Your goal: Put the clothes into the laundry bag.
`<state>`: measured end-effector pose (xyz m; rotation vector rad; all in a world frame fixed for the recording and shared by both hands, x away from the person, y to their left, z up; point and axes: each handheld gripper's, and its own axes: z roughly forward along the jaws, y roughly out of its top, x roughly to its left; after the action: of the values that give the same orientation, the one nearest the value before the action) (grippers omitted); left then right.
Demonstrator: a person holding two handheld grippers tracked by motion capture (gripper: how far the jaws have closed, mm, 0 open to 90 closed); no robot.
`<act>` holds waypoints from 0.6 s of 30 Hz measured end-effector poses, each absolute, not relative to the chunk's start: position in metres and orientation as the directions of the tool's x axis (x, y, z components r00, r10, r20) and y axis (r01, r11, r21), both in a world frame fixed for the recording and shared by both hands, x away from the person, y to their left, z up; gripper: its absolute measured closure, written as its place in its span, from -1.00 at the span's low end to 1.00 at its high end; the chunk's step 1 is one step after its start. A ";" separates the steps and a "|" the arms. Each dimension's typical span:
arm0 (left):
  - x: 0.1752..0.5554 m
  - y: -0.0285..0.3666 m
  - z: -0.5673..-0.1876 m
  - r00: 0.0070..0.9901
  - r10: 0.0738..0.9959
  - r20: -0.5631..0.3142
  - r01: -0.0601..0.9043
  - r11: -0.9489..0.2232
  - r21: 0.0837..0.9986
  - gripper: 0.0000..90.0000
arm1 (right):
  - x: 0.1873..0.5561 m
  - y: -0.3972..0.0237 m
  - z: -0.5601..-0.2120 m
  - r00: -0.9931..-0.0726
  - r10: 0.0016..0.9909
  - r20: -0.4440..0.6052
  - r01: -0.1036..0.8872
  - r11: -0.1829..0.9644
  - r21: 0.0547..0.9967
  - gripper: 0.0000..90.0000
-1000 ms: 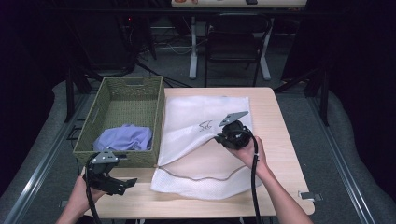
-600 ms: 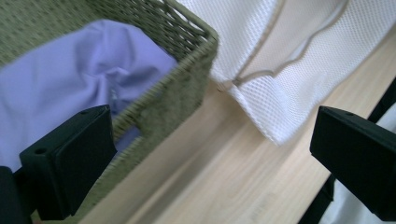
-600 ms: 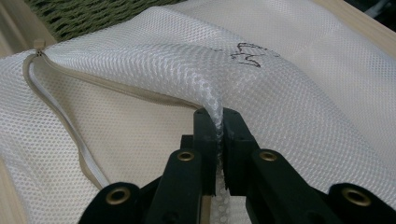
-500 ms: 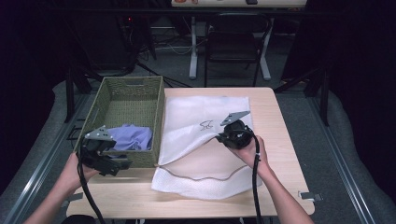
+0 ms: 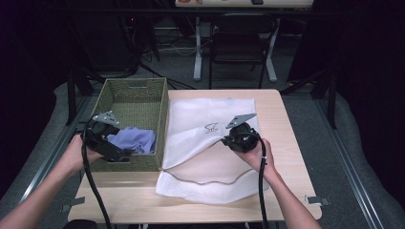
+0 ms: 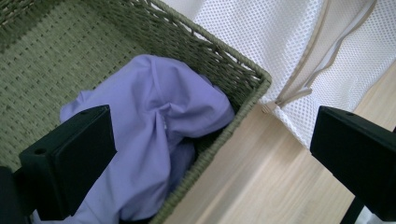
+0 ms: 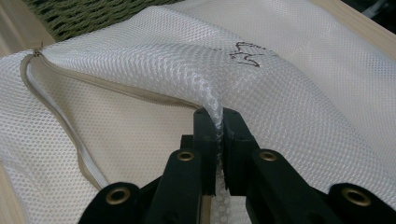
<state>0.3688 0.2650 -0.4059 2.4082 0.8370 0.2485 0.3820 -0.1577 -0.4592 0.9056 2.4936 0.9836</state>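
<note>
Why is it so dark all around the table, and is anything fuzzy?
High view: light falls on the pale wooden table while the room behind stays nearly black. Left gripper view: the purple cloth in the green woven basket looks sharp. Right gripper view: the white mesh bag is sharp, its near edge softer.

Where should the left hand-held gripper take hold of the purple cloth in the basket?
Grip the raised fold at the top of the purple cloth, coming straight down from above: the basket walls block the sides, and that bunched ridge stands highest, so open jaws can likely straddle it.
</note>
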 end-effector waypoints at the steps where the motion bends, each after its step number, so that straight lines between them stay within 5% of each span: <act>1: 0.371 0.265 -0.406 0.791 0.612 -0.010 0.507 -0.646 0.571 -1.00 | 0.382 -0.158 -0.459 -0.752 0.658 -0.053 0.443 0.563 0.697 0.91; 18: 0.406 0.259 -0.405 0.859 0.509 0.054 0.427 -0.770 0.474 -1.00 | 0.382 -0.160 -0.459 -0.749 0.661 -0.052 0.446 0.560 0.698 0.91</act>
<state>0.4056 0.2592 -0.4055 2.5776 0.6872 0.2469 0.3824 -0.1602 -0.4593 0.9113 2.4890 0.9869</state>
